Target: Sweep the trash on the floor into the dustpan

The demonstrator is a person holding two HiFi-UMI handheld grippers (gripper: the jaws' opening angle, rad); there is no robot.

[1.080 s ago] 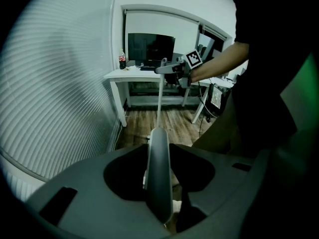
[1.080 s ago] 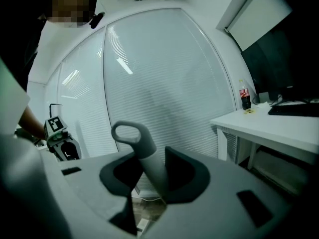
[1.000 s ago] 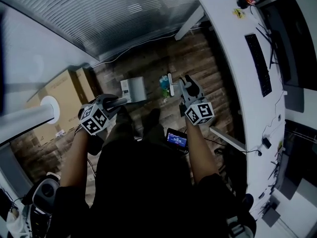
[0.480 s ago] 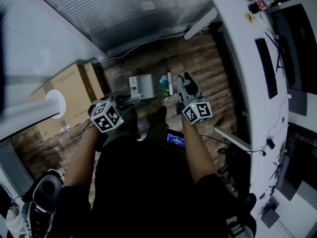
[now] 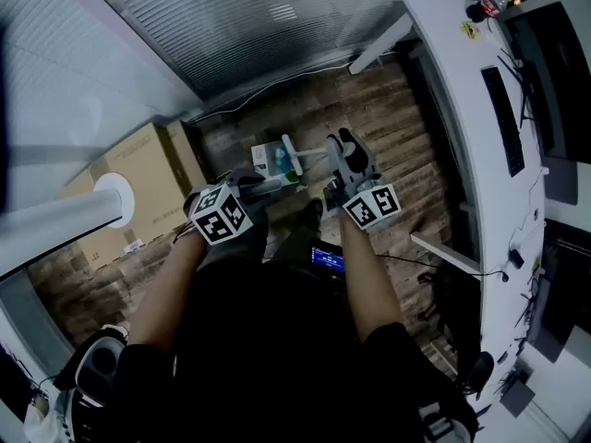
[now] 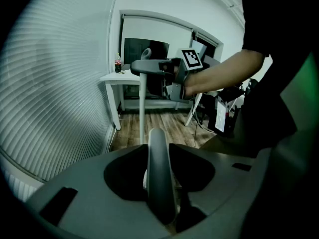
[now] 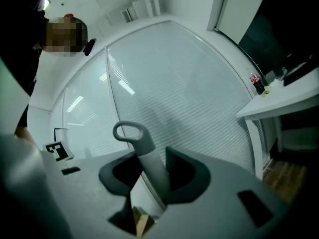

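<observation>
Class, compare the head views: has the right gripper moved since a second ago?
Yes. The right gripper has shifted left in the head view, away from the desk and closer to the dustpan.

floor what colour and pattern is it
Brown wood-plank floor, clearest in the head view.

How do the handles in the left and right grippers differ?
The left handle, in the left gripper, ends plain and rounded; the right handle, in the right gripper, ends in a ring. The left handle runs straight up its view; the right handle leans left. Both are grey and clamped between jaws.
</observation>
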